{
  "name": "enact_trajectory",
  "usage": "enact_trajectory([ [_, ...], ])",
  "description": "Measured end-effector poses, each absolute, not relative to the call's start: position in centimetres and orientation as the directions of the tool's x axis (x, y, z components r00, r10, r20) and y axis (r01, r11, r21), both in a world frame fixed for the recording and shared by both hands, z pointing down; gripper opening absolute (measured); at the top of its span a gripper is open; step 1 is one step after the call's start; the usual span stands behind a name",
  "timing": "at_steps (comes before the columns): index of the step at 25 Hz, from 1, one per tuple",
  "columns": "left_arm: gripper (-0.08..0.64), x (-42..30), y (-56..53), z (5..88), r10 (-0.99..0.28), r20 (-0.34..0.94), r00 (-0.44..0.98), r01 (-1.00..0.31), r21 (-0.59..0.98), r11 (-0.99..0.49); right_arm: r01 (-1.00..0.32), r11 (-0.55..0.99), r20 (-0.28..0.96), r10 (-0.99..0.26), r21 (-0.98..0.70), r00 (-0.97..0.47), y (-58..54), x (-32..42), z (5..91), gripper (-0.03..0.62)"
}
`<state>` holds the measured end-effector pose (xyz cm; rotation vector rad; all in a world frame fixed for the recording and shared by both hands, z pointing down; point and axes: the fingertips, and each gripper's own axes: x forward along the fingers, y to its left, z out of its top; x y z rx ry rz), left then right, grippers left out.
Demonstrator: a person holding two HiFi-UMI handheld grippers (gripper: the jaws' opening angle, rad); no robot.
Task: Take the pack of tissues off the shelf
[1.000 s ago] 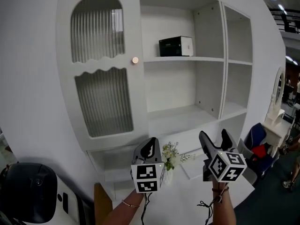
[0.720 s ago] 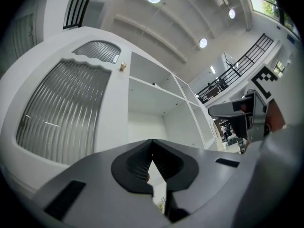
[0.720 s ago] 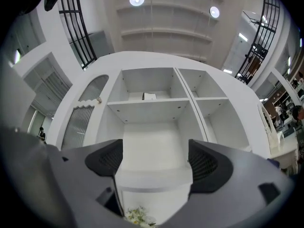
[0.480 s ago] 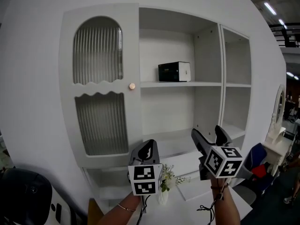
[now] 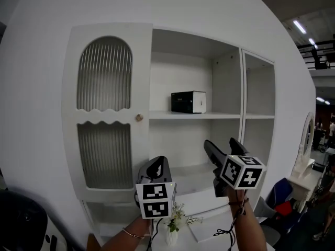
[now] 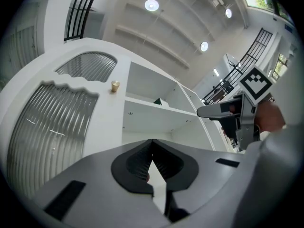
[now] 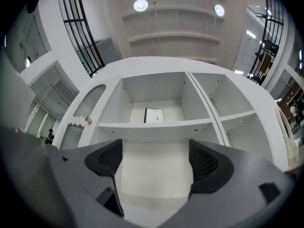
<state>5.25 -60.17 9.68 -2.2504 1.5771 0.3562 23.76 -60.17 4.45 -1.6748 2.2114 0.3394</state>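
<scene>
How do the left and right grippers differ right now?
The left gripper has its jaws shut on nothing; the right gripper has its jaws apart and empty. The right gripper is held higher than the left, and the pack of tissues shows centred between its jaws; the left gripper looks obliquely at the cabinet door. Both hang short of the shelf, touching nothing.

Open room surrounds the tissue pack (image 5: 188,102) on its shelf (image 5: 220,116), door (image 5: 104,114) leftward.

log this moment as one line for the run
phase: pre-grasp | left gripper: jaws shut, empty | right gripper: jaws open, facing pack of tissues | pack of tissues: on shelf, untouched
</scene>
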Motion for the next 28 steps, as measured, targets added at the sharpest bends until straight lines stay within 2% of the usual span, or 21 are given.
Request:
enact_trajectory([
  [14,0.015,5.8,-61.6,4.8,-0.851,-0.439,0.289,-0.957,-0.114,-0.267,-0.936,0.352,-0.386,-0.860,0.021,-0.332,-63.6,22.6,-1.6,0.430],
  [28,0.015,5.7,-62.3,1.2,-0.850,-0.458,0.261,-0.965,-0.095,-0.246,-0.935,0.347,-0.376,-0.858,0.076,-0.350,-67.6,20.9,-8.7,0.434],
])
